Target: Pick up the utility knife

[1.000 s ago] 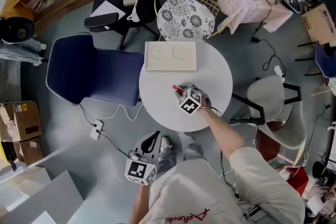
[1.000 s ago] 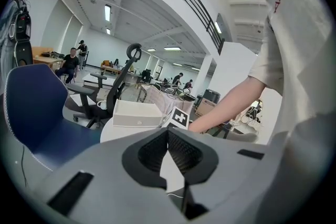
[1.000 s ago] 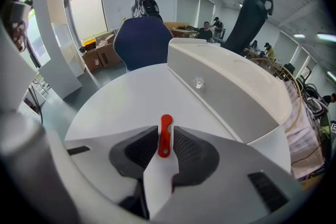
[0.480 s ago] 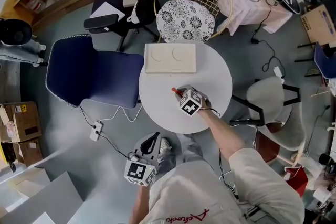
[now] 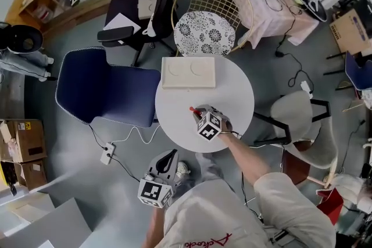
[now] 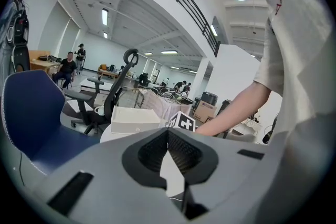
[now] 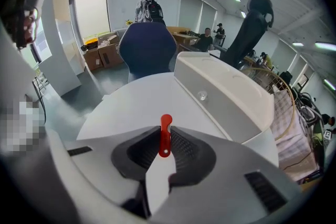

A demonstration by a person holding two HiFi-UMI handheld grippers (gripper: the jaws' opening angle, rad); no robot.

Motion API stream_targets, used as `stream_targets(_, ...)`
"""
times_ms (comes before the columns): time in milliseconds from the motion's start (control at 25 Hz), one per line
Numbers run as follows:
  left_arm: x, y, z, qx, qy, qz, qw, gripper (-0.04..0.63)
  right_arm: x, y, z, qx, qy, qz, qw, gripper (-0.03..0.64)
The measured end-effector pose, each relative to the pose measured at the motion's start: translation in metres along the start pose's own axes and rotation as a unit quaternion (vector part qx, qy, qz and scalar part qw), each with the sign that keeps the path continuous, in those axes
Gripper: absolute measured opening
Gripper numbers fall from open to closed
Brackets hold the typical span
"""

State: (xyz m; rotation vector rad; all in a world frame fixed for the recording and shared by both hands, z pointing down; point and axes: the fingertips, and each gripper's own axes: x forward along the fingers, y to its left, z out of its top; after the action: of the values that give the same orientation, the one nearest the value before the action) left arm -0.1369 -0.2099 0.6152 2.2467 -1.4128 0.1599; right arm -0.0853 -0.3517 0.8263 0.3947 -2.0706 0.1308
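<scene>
While the red utility knife (image 7: 166,121) is sitting pinched between the pads of the right gripper (image 7: 165,135), its rounded end is sticking out past the jaw tips. Those jaws have just been closing and are now pressing on the knife's sides. In the head view the knife (image 5: 192,108) is showing as a small red tip ahead of the right gripper (image 5: 197,114), over the near half of the round white table (image 5: 232,84). Whether it is resting on the tabletop or hanging just clear of it cannot be told. The person's right arm is reaching across the near edge of the table, and the marker cube (image 5: 210,124) is facing the camera.

Beyond the knife, a flat cream box (image 5: 188,72) is lying at the table's far edge. A blue chair (image 5: 104,87) is standing to the left of the table, and a wire chair with a patterned cushion (image 5: 206,26) is standing behind it.

The left gripper (image 5: 167,158) is hanging low beside the person's leg, off the table, with its jaws meeting at the tips and gripping nothing (image 6: 168,135).
</scene>
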Motion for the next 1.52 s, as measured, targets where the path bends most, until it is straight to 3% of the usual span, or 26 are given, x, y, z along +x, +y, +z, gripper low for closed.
stream_targets(760,-0.052,-0.046,0.052,0.084,-0.088,-0.053,0.9912,0.012,-0.137,0.034,0.066,-0.046,-0.104,-0.119,0.986,0.067)
stream_targets(1080,-0.078,-0.062,0.054,0.104,-0.108,-0.065,0.9866,0.012,-0.19,0.059,0.085,0.005,-0.175,-0.148,0.973,0.067)
stream_targets(1280,-0.092,-0.071,0.054,0.123,-0.113,-0.079,0.9827,0.012,-0.227,0.08,0.089,0.096,-0.254,-0.151,0.951,0.067)
stream_targets(1400,-0.102,-0.074,0.053,0.133,-0.118,-0.085,0.9803,0.012,-0.251,0.097,0.089,0.158,-0.308,-0.14,0.928,0.067)
stream_targets(1520,-0.111,-0.078,0.049,0.137,-0.122,-0.092,0.9788,0.012,-0.275,0.117,0.08,0.23,-0.364,-0.11,0.896,0.067)
